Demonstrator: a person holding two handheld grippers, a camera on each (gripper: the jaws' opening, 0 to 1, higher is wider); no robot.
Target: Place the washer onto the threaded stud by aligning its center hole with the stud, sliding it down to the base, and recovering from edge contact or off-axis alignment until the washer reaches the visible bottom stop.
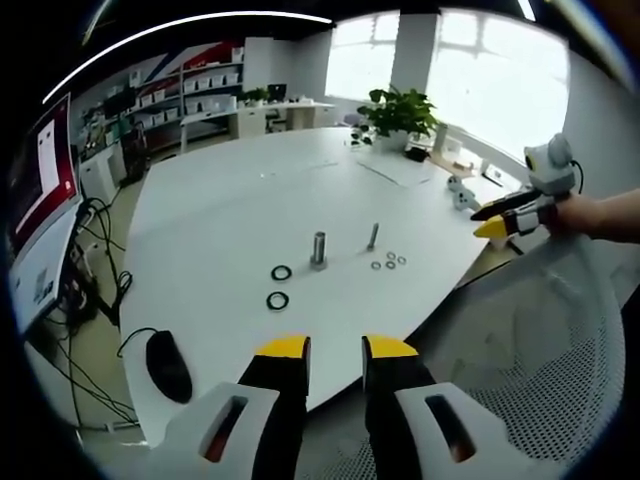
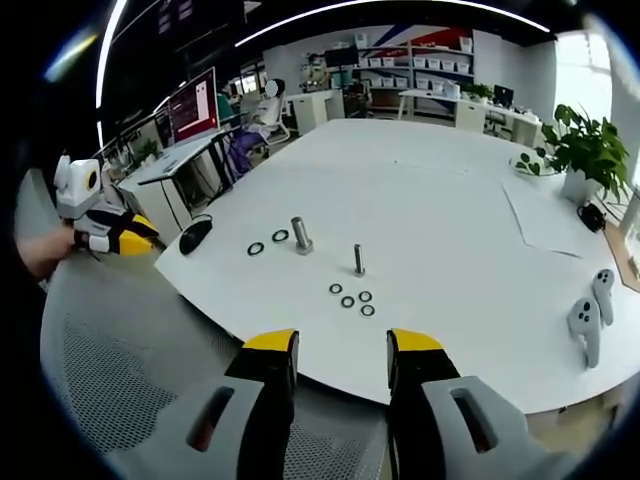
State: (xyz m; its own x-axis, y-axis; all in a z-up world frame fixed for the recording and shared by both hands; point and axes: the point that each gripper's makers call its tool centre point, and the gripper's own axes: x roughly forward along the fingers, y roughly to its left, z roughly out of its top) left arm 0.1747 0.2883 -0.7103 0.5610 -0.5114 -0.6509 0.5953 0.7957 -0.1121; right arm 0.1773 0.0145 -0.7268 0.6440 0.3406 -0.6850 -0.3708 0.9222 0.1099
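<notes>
open tabletop [image 2: 440, 200] around studs [image 2: 300, 236], washers [image 2: 350, 296] scattered (chair-back [image 2: 130, 370] nearside)

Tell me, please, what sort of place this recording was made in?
Probably an open-plan office or lab: a large white table holding studs and washers, shelving with boxes along the far wall, a monitor at a desk, and a potted plant by bright windows.

table [image 2: 450, 200]: smooth matt white | threaded stud [image 2: 358, 259]: bare grey metal | washers [image 2: 351, 296]: dull metal | chair back [image 2: 120, 370]: grey perforated mesh
</notes>
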